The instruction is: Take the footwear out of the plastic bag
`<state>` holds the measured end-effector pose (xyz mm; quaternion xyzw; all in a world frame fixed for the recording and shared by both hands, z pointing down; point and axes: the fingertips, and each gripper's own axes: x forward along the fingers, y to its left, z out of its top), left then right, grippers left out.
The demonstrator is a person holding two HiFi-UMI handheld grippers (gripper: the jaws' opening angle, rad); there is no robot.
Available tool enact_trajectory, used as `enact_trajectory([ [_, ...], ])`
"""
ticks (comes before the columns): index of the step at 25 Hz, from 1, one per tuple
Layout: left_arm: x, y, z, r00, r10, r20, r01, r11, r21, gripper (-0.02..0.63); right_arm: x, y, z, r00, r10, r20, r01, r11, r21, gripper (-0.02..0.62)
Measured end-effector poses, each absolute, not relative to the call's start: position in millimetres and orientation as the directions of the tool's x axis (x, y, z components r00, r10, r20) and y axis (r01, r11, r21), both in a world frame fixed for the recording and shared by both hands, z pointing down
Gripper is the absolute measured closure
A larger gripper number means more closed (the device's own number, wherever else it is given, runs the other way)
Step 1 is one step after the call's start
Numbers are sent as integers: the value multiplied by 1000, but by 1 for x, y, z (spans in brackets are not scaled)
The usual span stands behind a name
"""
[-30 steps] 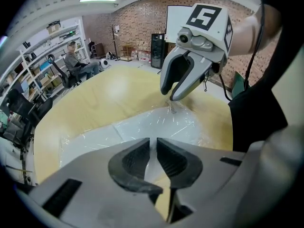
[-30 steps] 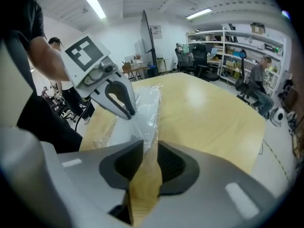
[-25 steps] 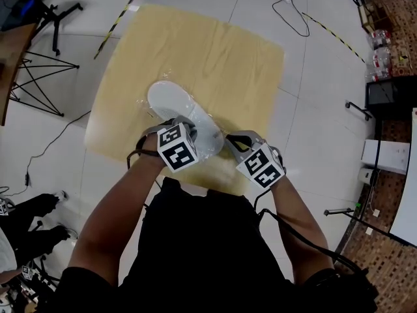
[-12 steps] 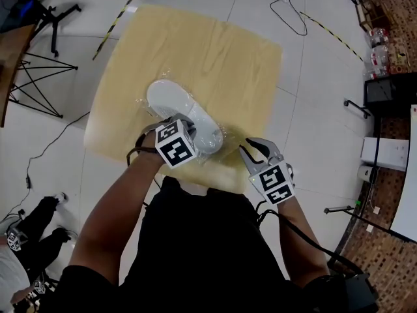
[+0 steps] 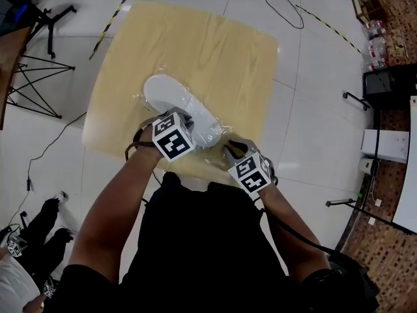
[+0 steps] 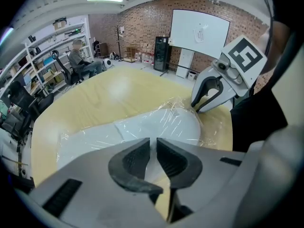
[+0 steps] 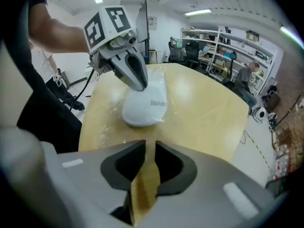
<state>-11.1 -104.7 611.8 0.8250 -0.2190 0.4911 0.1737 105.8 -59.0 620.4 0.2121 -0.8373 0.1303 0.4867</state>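
Note:
A white slipper (image 5: 179,106) lies wrapped in a clear plastic bag (image 5: 140,100) on the wooden table (image 5: 215,51). My left gripper (image 5: 182,119) rests on the near end of the slipper (image 6: 142,127), and its jaws (image 6: 153,148) pinch the bag's film over the white upper. The right gripper view shows those jaws (image 7: 137,80) closed on top of the slipper (image 7: 145,106). My right gripper (image 5: 229,150) hovers just off the bag's near right corner. Its jaws (image 7: 149,148) are closing with only bare table between them. It also shows in the left gripper view as the right gripper (image 6: 202,101), beside the crinkled bag (image 6: 213,122).
The table's near edge runs just under both grippers. A black folding stand (image 5: 32,77) and cables (image 5: 287,8) are on the tiled floor. A person's legs (image 5: 26,240) show at the lower left. A whiteboard (image 6: 197,32) and shelves (image 7: 223,46) stand around the room.
My right gripper drew back to the right, away from the slipper, with its jaws apart, then came back towards the bag's corner. The left gripper stayed on the slipper.

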Motion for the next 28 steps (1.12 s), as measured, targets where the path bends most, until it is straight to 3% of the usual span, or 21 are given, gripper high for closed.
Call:
enact_trajectory([
  [2, -12, -105, 612, 428, -204, 881, -543, -837, 70, 557, 122, -56, 619, -416, -243, 877, -505, 863, -1, 539],
  [4, -11, -106, 612, 431, -217, 876, -551, -832, 65, 557, 133, -59, 606, -398, -291, 870, -529, 847, 41, 594],
  [6, -11, -106, 612, 431, -228, 873, -557, -828, 59, 557, 122, -62, 584, -462, -334, 822, -545, 838, 34, 595],
  [8, -12, -107, 613, 431, -234, 872, -566, -822, 59, 558, 91, -52, 573, -569, -285, 771, -515, 855, -64, 589],
  [10, -13, -107, 613, 430, -235, 872, -570, -819, 60, 558, 64, -32, 581, -617, -174, 768, -449, 879, -162, 452],
  [11, -12, -107, 613, 429, -233, 873, -569, -820, 61, 558, 57, -23, 589, -607, -128, 784, -421, 889, -180, 438],
  [14, -11, -107, 612, 428, -229, 874, -567, -822, 62, 558, 51, -3, 610, -539, -82, 838, -351, 926, -135, 497],
  [18, -12, -108, 612, 433, -237, 870, -578, -814, 66, 558, 63, 10, 619, -492, -136, 860, -262, 965, 2, 592],
  [28, -10, -108, 610, 444, -249, 860, -595, -800, 75, 566, 107, 29, 603, -459, -109, 882, -242, 970, -6, 594],
])
